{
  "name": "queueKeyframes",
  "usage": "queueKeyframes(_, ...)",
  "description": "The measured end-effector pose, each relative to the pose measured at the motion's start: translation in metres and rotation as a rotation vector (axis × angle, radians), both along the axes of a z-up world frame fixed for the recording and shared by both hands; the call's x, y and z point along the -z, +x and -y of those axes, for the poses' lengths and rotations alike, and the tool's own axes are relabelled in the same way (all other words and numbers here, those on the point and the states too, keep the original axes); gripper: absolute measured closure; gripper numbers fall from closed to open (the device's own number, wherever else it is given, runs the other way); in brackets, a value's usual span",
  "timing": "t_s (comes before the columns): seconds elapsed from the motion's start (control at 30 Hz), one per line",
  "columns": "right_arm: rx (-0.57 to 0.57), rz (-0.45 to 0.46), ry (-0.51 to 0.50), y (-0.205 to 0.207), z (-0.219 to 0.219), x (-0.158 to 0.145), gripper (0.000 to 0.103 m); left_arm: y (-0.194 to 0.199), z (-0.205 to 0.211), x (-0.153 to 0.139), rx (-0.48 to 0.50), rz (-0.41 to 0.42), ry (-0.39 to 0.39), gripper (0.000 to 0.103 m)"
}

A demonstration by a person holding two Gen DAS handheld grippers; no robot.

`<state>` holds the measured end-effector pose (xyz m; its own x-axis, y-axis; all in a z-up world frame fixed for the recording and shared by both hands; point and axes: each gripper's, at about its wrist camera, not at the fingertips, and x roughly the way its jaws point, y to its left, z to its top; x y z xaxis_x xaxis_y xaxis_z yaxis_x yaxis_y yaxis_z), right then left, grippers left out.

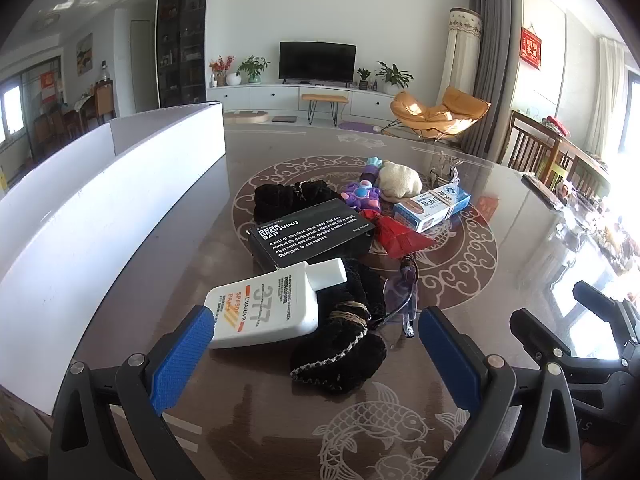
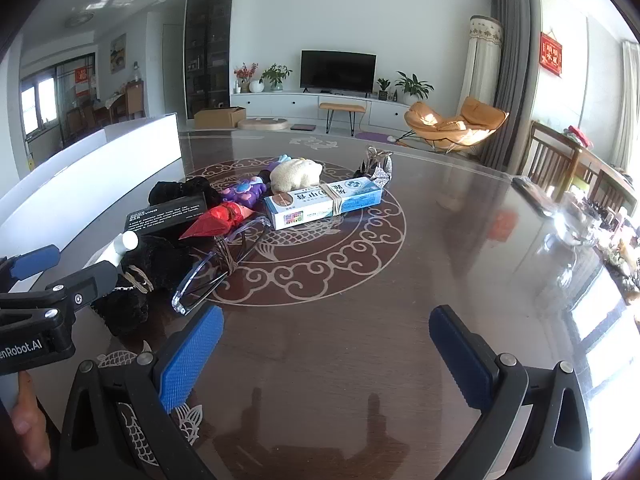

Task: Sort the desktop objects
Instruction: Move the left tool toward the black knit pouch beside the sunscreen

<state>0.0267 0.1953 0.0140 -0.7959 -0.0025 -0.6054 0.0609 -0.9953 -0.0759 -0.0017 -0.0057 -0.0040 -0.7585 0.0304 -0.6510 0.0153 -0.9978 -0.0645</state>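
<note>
The left hand-held gripper [image 1: 316,354] is spread wide and empty; the sunscreen bottle [image 1: 266,306] lies just ahead of its left pad, a black velvet pouch [image 1: 340,344] between its fingers. The right hand-held gripper [image 2: 326,354], also spread and empty, hovers over bare counter [image 2: 420,264], clear glasses [image 2: 218,264] ahead to its left.

left gripper [image 1: 316,344]: fingers wide apart, tilted down | right gripper [image 2: 326,350]: same
</note>
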Motion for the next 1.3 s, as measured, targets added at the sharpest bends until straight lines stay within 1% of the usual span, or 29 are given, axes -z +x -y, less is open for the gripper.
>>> queueKeyframes(0.37,-0.004,0.003,0.000,0.001,0.001,0.000,0.000,0.004,0.003,-0.002,-0.008,0.004,0.006,0.000)
queueKeyframes(0.57,-0.009,-0.009,0.006,0.003,0.002,-0.003,0.000,0.004,0.006,0.000,-0.004,0.023,0.029,0.000)
queueKeyframes(0.83,-0.013,0.008,0.002,0.002,0.001,0.000,0.000,0.008,0.005,-0.001,-0.005,0.013,0.016,0.000)
queueKeyframes(0.97,-0.026,0.005,-0.004,0.004,0.002,0.000,0.000,0.007,0.004,0.001,-0.006,0.022,0.015,0.000)
queueKeyframes(1.3,-0.062,0.057,-0.017,0.002,0.005,0.010,0.000,0.003,0.010,0.006,-0.035,0.054,0.027,0.000)
